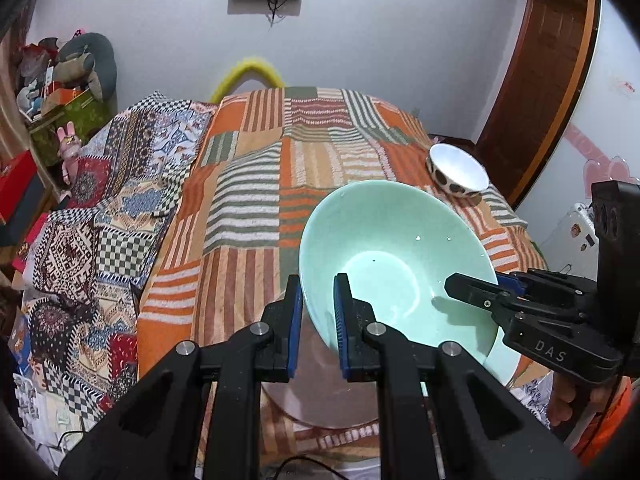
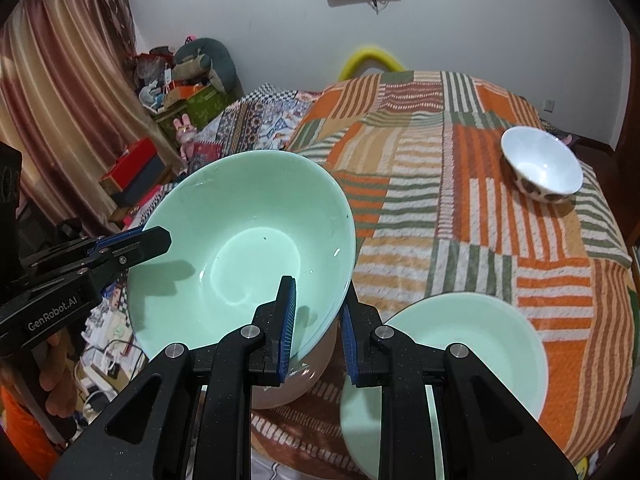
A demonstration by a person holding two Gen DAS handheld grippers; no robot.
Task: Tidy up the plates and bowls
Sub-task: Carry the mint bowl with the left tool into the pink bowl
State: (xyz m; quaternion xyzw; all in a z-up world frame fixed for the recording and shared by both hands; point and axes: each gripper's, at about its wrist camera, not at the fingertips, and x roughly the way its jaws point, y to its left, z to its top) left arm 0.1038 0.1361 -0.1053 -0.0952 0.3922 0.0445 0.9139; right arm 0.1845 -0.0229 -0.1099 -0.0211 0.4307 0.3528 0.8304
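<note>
A large mint-green bowl [image 1: 384,248] is held tilted in the air between both grippers. My left gripper [image 1: 318,312] is shut on its near-left rim. My right gripper [image 2: 318,320] is shut on its right rim; it also shows in the left wrist view [image 1: 472,290]. The bowl fills the left of the right wrist view [image 2: 240,248]. Below it sits a pale pinkish plate [image 1: 320,408], partly hidden. A second mint-green plate [image 2: 472,356] lies on the bed at the lower right. A small white bowl with brown spots [image 2: 540,164] stands at the far right.
All this rests on a bed with an orange, green and white striped blanket [image 1: 248,184]. A patterned quilt [image 1: 100,216] lies on the bed's left side. Boxes and stuffed toys [image 2: 180,88] stand by the curtain at the far left. A wooden door [image 1: 540,80] stands to the right.
</note>
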